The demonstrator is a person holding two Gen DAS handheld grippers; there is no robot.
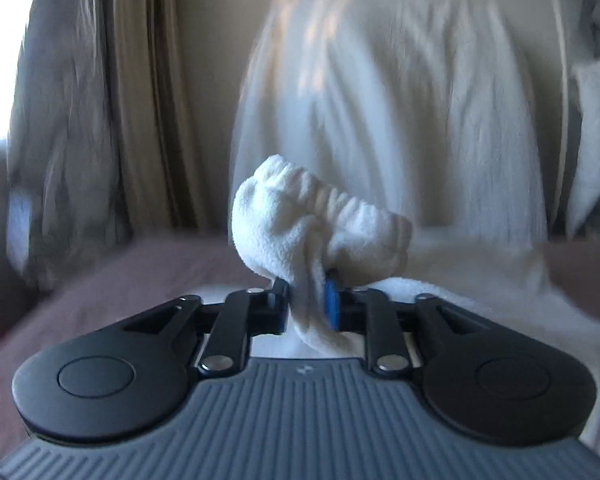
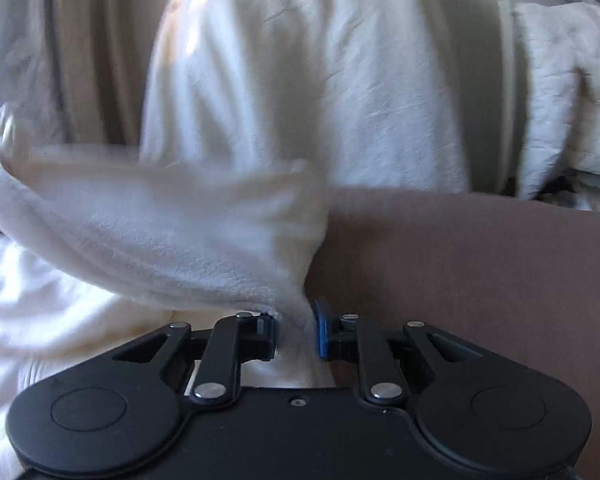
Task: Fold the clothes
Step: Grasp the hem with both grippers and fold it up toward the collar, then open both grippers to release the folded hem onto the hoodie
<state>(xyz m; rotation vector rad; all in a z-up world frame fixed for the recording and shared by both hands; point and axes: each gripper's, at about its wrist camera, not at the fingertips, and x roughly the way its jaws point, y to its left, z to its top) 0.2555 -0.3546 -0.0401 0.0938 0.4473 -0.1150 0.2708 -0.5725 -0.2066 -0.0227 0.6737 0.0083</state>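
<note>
Left wrist view: your left tool [image 1: 306, 302] and right tool [image 2: 296, 334] each pinch the white fleece [image 2: 172, 232]; pull hard and it slips out.

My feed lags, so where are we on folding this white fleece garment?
Done: no finished fold is visible. In hand: the left claw is shut on a bunched edge of the white fleece garment, and the right claw pinches another part, lifted over the brown surface. Left: laying it flat and making the folds.
</note>
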